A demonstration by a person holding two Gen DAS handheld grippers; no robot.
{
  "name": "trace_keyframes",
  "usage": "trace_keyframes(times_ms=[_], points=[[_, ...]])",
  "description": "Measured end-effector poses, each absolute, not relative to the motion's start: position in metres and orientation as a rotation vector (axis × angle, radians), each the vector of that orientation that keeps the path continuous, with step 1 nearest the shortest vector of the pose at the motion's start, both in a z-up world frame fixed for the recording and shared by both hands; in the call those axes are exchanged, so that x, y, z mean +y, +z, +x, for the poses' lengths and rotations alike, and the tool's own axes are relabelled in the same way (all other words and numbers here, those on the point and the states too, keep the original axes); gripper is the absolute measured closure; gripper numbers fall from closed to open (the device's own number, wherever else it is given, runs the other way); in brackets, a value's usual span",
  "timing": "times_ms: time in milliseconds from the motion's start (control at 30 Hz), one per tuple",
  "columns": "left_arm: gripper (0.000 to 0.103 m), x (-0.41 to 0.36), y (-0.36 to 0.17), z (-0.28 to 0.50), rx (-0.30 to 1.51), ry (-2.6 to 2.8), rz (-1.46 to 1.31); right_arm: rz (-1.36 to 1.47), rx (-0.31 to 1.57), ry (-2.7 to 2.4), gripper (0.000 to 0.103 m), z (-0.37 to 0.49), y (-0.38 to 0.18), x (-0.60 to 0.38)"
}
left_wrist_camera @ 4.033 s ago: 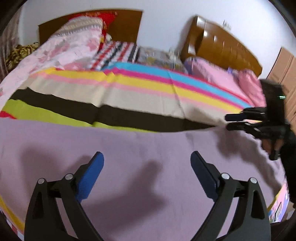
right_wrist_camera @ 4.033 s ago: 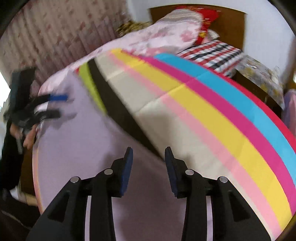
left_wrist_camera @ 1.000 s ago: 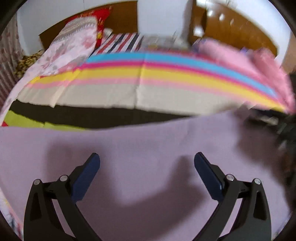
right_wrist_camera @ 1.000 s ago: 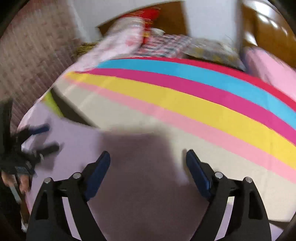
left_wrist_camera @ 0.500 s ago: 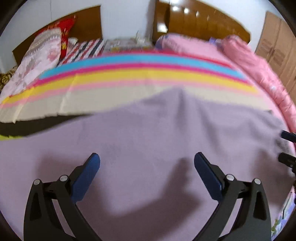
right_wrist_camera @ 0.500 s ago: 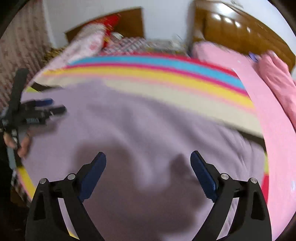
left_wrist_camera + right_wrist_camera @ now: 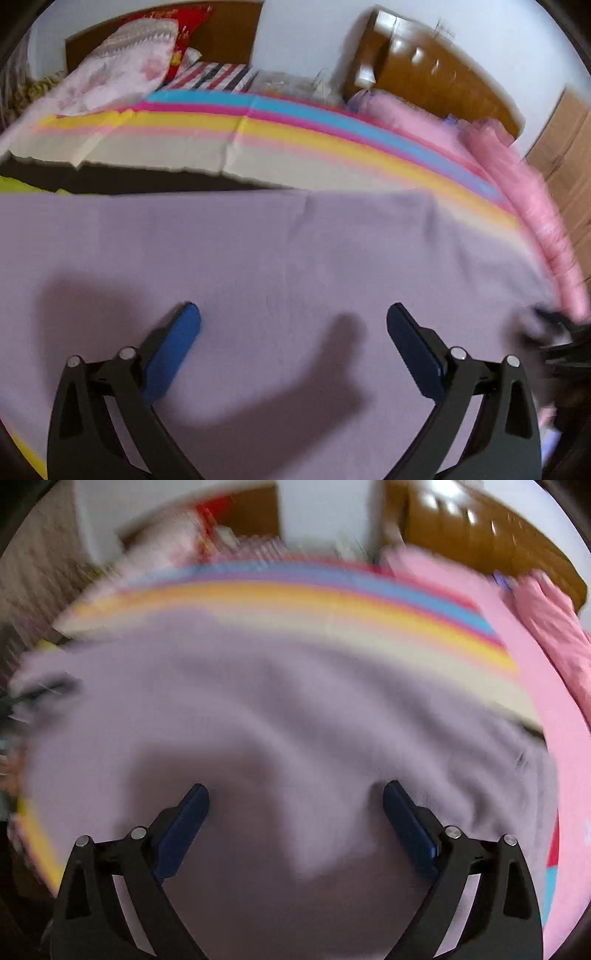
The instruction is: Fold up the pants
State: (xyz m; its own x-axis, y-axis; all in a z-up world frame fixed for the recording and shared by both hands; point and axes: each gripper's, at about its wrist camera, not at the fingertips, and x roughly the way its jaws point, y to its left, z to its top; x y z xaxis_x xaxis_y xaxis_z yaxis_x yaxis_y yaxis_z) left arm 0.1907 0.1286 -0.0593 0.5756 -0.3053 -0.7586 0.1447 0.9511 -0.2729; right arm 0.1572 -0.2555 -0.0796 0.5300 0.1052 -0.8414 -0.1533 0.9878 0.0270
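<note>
Lilac pants spread flat across striped bedsheet, pink quilt alongside; left gripper and right gripper above the fabric, fingers spread wide, pinching nothing.

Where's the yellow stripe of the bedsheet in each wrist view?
Left wrist: yellow stripe of the bedsheet, upper centre, arcing right beyond the lilac pants.
Right wrist: blurred arc above the pants.
Shared landmark: glossy brown wooden headboard, upper right.
</note>
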Motion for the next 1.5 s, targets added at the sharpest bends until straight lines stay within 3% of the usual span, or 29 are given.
trace_keyframes(times_ms=[200,400,633,767,967,1067,1233,1500], points=[[0.002,0.242,-0.003,0.124,0.670,-0.109,-0.247,-0.109,0.921,0.066,0.007,0.164,-0.038,-0.211],[0.003,0.436,-0.045,0.074,0.650,0.192,-0.727,-0.246,0.801,0.547,0.006,0.189,-0.006,-0.029],[0.003,0.511,-0.065,0.045,0.593,0.221,-0.934,-0.426,0.742,1.020,0.008,0.189,-0.015,0.195],[0.003,0.524,-0.061,0.031,0.534,0.257,-0.993,-0.593,0.718,1.174,0.029,0.149,-0.028,0.293],[0.003,0.536,-0.056,0.022,0.552,0.307,-0.983,-0.877,0.641,1.188,0.050,0.128,-0.065,0.354],[0.002,0.539,-0.062,0.015,0.559,0.289,-0.999,-1.003,0.555,1.139,0.053,0.121,-0.081,0.367],[0.002,0.536,-0.069,0.020,0.574,0.201,-1.004,-0.925,0.562,1.155,0.089,0.147,-0.078,0.349],[0.003,0.543,-0.083,0.078,0.568,0.032,-1.100,-0.638,0.682,1.257,0.090,0.174,-0.053,0.331]])
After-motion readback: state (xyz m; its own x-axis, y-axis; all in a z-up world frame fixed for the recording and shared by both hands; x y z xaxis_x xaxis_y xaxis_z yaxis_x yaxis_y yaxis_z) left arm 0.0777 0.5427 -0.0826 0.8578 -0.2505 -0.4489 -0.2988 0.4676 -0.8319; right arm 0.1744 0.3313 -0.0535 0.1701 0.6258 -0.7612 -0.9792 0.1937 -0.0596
